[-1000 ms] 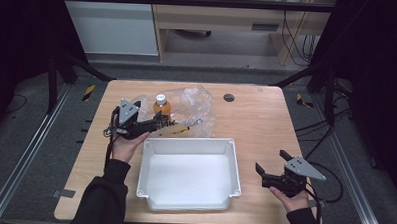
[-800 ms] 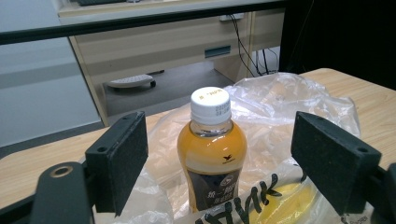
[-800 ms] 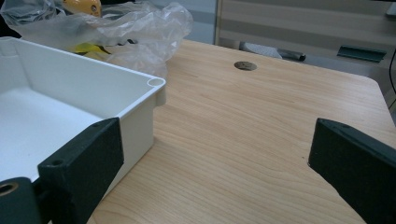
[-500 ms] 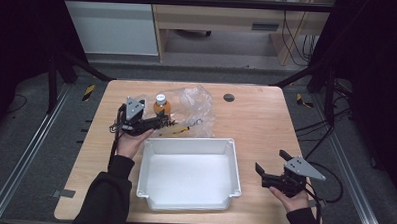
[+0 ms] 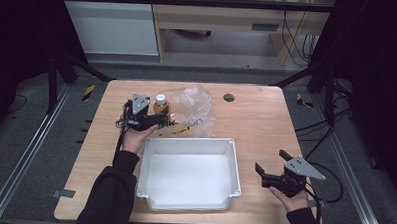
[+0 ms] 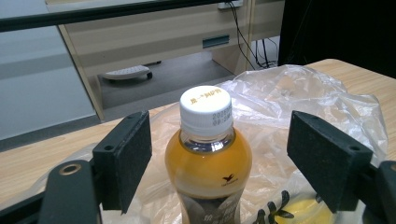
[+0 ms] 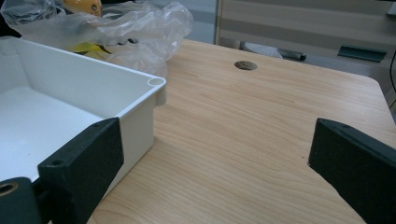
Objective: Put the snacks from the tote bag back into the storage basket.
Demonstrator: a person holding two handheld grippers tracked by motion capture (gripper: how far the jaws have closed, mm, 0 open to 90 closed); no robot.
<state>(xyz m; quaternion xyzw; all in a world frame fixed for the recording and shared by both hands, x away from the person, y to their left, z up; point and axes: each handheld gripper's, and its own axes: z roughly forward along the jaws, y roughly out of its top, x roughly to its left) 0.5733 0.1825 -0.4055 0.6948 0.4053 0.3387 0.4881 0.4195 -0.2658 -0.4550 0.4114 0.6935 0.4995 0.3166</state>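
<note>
left tongs (image 6: 219, 154): jaws closing in, astride bottle (image 6: 208, 163), pads not touching | bottle upright, axis vertical, near table (image 5: 256, 114) far-left edge, against plastic bag (image 5: 192, 104) | right tongs (image 5: 273, 170): wide open, empty, well apart

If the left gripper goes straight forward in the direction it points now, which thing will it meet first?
Most likely the orange drink bottle: it stands upright between the open jaws of the left gripper, which have just been closing without touching it. Behind it lies the clear plastic bag.
</note>
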